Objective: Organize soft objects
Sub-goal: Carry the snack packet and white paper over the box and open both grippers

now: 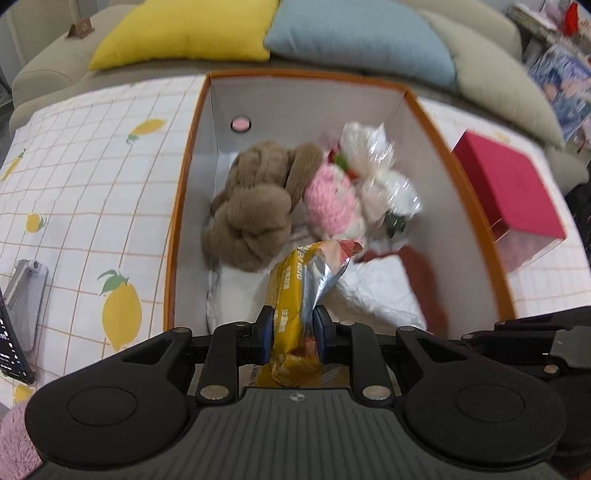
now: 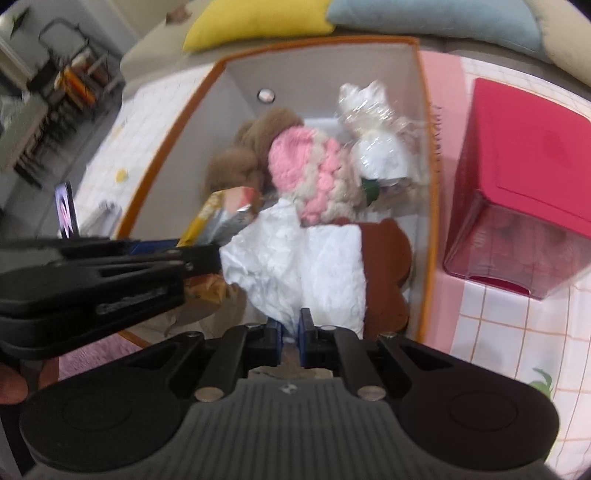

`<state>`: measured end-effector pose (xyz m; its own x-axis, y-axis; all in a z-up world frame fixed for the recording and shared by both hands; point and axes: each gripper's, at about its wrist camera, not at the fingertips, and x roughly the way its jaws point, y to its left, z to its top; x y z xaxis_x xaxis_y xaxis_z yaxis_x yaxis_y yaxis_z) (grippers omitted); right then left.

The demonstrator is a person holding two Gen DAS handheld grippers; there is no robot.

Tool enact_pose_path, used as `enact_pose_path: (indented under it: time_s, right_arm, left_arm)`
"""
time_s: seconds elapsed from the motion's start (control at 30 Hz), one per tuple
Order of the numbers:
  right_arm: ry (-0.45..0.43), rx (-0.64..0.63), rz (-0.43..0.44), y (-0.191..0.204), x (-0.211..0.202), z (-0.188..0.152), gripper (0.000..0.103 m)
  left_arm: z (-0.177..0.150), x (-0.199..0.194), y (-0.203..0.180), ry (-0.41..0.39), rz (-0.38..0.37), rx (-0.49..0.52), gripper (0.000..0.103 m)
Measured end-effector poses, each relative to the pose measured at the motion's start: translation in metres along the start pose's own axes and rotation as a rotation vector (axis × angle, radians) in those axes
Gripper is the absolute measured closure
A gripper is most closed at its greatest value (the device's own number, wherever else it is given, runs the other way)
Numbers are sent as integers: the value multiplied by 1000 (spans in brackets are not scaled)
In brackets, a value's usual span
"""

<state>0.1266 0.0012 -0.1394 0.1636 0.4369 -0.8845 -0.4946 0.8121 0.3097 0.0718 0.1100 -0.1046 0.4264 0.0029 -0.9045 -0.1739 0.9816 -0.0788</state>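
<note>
An orange-rimmed white box (image 1: 188, 155) (image 2: 162, 162) holds a brown plush toy (image 1: 255, 206) (image 2: 236, 155), a pink and cream knitted item (image 1: 328, 199) (image 2: 310, 173), a clear-wrapped white item (image 1: 376, 162) (image 2: 373, 144), a brown soft item (image 2: 388, 266) and crumpled white tissue (image 1: 373, 291) (image 2: 295, 258). My left gripper (image 1: 293, 328) is shut on a yellow and silver snack bag (image 1: 299, 291) (image 2: 218, 218) over the box's near end. My right gripper (image 2: 290, 339) is shut on the white tissue's lower edge.
The box sits on a lemon-print checked cloth (image 1: 92, 177). A red lidded box (image 1: 509, 184) (image 2: 524, 177) stands right of it. Yellow (image 1: 188, 33) and blue (image 1: 362, 44) cushions lie on a sofa behind. A phone on a stand (image 1: 14, 302) is at left.
</note>
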Motion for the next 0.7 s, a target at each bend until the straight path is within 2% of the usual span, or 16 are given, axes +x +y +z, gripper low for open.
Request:
enact_pose_path:
  time_s: [0.13, 0.23, 0.33, 0.4, 0.6, 0.63, 0.67, 0.7]
  right_arm:
    - [29, -22, -4, 3, 5, 2, 97]
    - [33, -23, 4, 3, 5, 4, 96]
    - [25, -40, 11, 5, 1, -1, 93]
    - [21, -51, 19, 7, 1, 0, 91]
    - [-17, -62, 57, 6, -21, 0, 69]
    - [-31, -62, 53, 6, -27, -1, 57]
    - [-46, -60, 52, 4, -33, -1, 52]
    - [-60, -58, 56, 2, -39, -3, 52]
  left_arm:
    - [1, 10, -1, 43, 10, 10, 77]
    - [1, 14, -1, 64, 9, 14, 71]
    - [0, 13, 2, 66, -3, 6, 70]
    - [1, 9, 2, 60, -11, 3, 65]
    - [5, -16, 6, 21, -45, -15, 54]
    - [6, -22, 6, 13, -53, -20, 53]
    - [6, -28, 6, 3, -59, -25, 53]
    - [7, -34, 6, -8, -61, -28, 52]
